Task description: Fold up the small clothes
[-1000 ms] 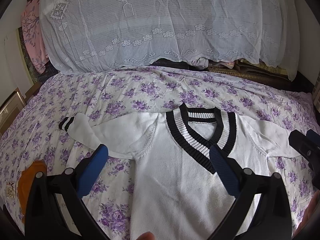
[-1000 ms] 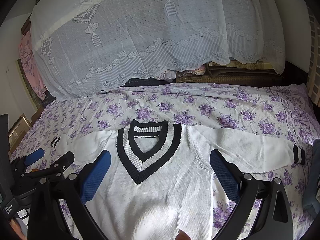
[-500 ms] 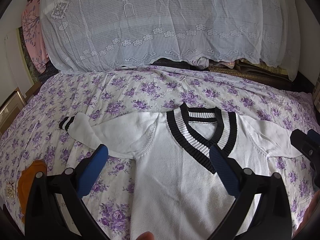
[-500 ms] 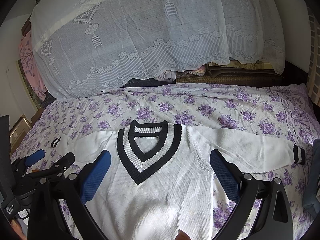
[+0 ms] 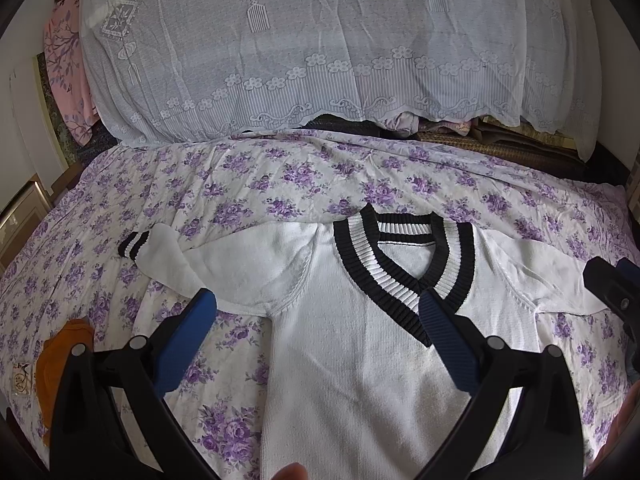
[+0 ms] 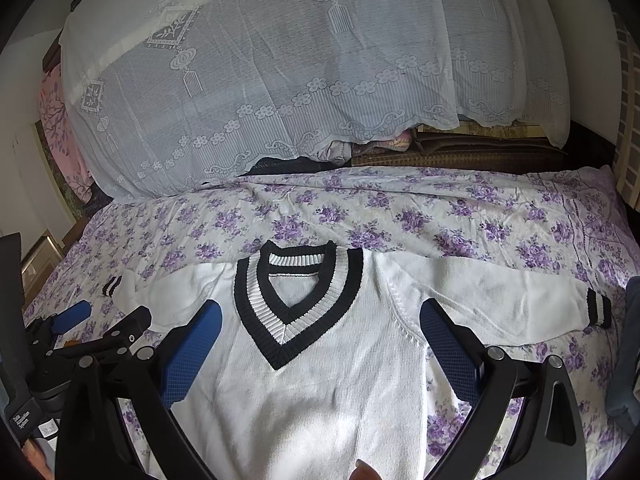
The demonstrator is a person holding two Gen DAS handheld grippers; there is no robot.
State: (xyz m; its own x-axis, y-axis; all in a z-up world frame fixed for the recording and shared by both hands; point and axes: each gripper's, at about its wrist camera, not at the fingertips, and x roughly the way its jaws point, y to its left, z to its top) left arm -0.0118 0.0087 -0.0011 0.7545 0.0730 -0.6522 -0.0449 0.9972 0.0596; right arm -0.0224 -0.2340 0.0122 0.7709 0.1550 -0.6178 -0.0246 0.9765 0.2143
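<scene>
A small white sweater (image 5: 352,360) with a black-and-white striped V-neck lies flat, face up, on a purple-flowered bedsheet (image 5: 280,176). It also shows in the right wrist view (image 6: 320,392). Its left sleeve (image 5: 168,260) bends toward the left cuff; its right sleeve (image 6: 500,300) stretches straight out. My left gripper (image 5: 316,336) is open and empty above the sweater's left chest. My right gripper (image 6: 320,344) is open and empty above the sweater's chest. Each gripper shows at the edge of the other's view.
A tall pile under a white lace cover (image 5: 320,48) fills the back of the bed. An orange cloth (image 5: 60,360) lies at the left edge. Folded dark blankets (image 6: 460,152) sit under the lace at the back right.
Both grippers have held almost still; the views shift only slightly. The sweater has not moved.
</scene>
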